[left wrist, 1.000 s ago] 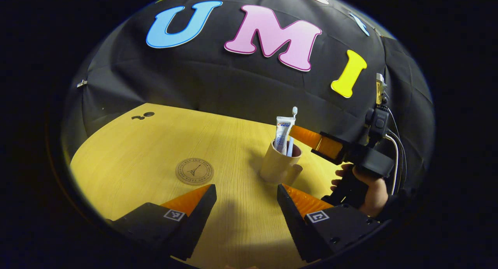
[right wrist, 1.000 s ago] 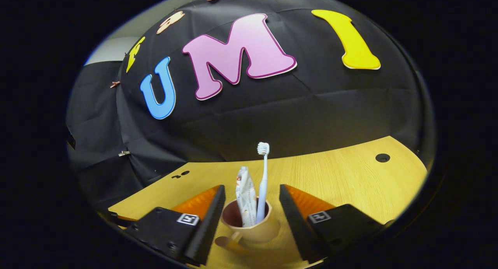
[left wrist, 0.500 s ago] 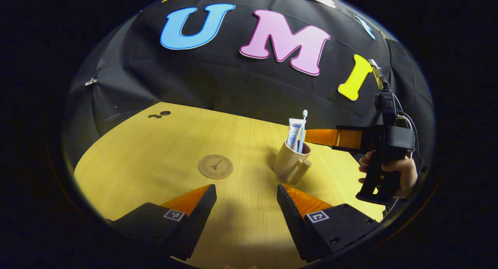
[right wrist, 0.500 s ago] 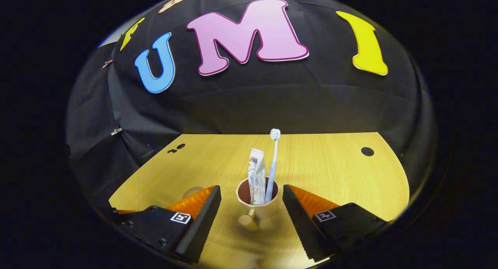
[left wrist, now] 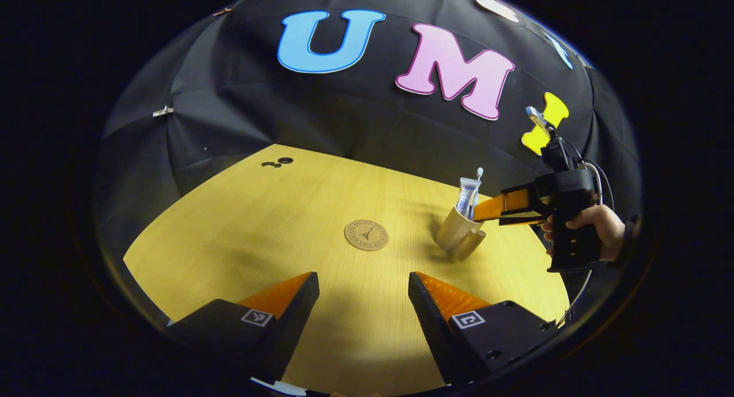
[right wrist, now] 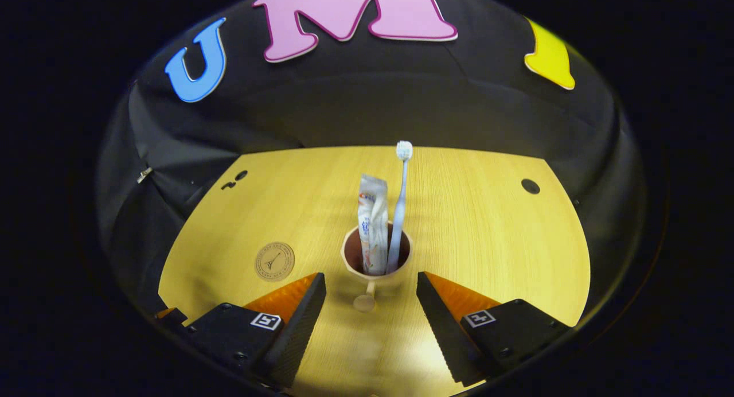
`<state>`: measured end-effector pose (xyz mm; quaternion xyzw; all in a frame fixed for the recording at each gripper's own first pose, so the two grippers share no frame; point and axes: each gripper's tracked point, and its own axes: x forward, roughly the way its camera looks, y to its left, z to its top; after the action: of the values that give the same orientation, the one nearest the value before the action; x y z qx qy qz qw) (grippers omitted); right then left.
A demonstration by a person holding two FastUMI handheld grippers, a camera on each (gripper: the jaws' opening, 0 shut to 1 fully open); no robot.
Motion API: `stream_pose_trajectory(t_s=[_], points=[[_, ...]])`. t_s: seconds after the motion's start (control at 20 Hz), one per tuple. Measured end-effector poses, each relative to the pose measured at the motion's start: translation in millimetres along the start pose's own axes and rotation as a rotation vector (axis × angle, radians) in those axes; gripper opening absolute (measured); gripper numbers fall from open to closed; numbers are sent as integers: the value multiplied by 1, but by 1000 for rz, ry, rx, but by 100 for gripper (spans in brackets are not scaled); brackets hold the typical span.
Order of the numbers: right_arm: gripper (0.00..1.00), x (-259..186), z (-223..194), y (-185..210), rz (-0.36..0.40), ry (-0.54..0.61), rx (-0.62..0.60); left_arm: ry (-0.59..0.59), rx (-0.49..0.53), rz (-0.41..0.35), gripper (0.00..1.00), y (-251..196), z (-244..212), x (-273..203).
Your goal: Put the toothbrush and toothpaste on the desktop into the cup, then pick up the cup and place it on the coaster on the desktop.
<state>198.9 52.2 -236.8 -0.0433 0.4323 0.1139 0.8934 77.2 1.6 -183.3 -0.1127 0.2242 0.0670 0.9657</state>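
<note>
In the right gripper view, the cup point(right wrist: 375, 259) stands upright on the wooden desktop point(right wrist: 487, 225), a little below the middle of the frame, and its handle point(right wrist: 365, 301) points down toward the camera. The toothpaste point(right wrist: 373, 225) and the toothbrush point(right wrist: 400, 202) both stand inside the cup, the tube on the left and the brush on the right, with the bristle head rising above the tube. The right gripper point(right wrist: 371, 288) is released: its two fingers are spread wide at the bottom of the frame, one on each side of the handle, and they do not touch the cup. The coaster point(right wrist: 274, 261) lies flat in the lower left part of the desktop, well apart from the cup. In the left gripper view, the left gripper point(left wrist: 363, 285) is also released, with its fingers spread over bare wood at the bottom of the frame and nothing between them. There the coaster point(left wrist: 366, 235) is near the middle of the frame, and the cup point(left wrist: 459, 234) with the toothpaste point(left wrist: 466, 193) stands to the right of it, not on it. At the right edge a hand point(left wrist: 596, 228) holds the right gripper point(left wrist: 496, 209), whose fingers reach to just beside the top of the cup.
</note>
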Motion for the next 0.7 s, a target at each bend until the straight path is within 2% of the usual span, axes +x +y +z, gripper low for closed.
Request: stream_pose_trajectory(t_s=[0.2, 0.45, 0.7], points=[[98, 19, -23, -4, -45, 126, 39, 13, -11, 0, 98, 8, 5, -4], [98, 40, -33, -5, -77, 226, 89, 50, -17, -14, 97, 16, 2, -3], [97, 56, -38, -11, -116, 289, 57, 87, -42, 4, 97, 29, 0, -1]])
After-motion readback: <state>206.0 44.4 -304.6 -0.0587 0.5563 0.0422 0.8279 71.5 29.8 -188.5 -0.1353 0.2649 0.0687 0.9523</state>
